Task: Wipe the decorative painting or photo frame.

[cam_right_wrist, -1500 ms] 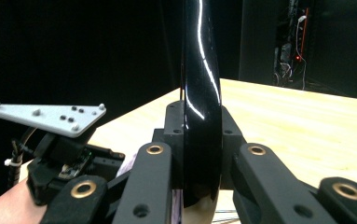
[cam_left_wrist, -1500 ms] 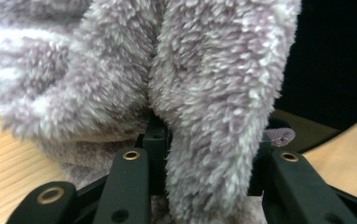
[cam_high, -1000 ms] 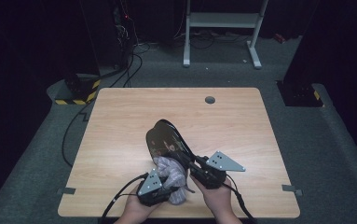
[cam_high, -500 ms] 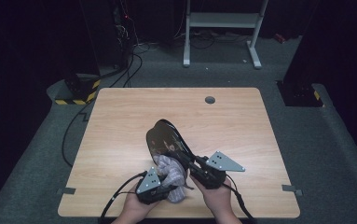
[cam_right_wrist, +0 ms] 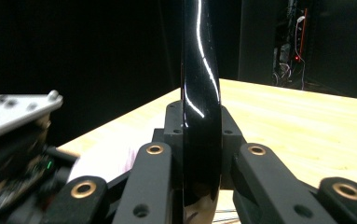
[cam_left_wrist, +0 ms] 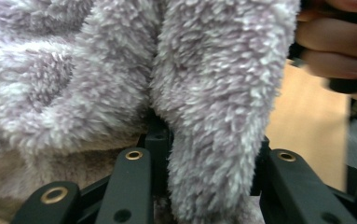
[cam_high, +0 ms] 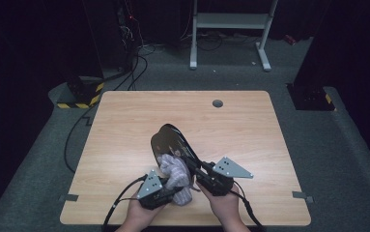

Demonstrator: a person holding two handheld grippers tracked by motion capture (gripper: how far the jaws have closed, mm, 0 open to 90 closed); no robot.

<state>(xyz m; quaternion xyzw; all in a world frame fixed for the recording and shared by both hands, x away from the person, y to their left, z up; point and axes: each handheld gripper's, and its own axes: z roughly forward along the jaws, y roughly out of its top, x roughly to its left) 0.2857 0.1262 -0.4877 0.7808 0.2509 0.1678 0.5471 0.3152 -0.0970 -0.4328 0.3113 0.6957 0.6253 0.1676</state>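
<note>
**A:** While the right gripper (cam_high: 192,163) clamps the edge of the black plate (cam_high: 168,141), which way does the plate run from it?

**B:** Up and away toward the far-left of the table (cam_high: 124,125), tilted on edge above the wood. In the right gripper view the plate (cam_right_wrist: 199,93) stands as a thin glossy blade straight up between the jaws, so its long axis follows the gripper's own line.

**A:** And the cloth?

**B:** A fluffy lilac-grey cloth (cam_high: 175,176) sits at the plate's near end, between the two hands. The left gripper (cam_high: 173,191) is closed on a fold of it; the left gripper view has the cloth (cam_left_wrist: 213,116) pinched between the jaws and bulging over them.

**A:** So which hand is nearer the plate's face?

**B:** The left one, I'd say. The cloth already touches the plate's lower part, and any wiping stroke would run up and away along that long axis, with the right holding steady.

**A:** Any writing or brand?

**B:** None that I can read on the plate, the cloth or the grippers.
</note>
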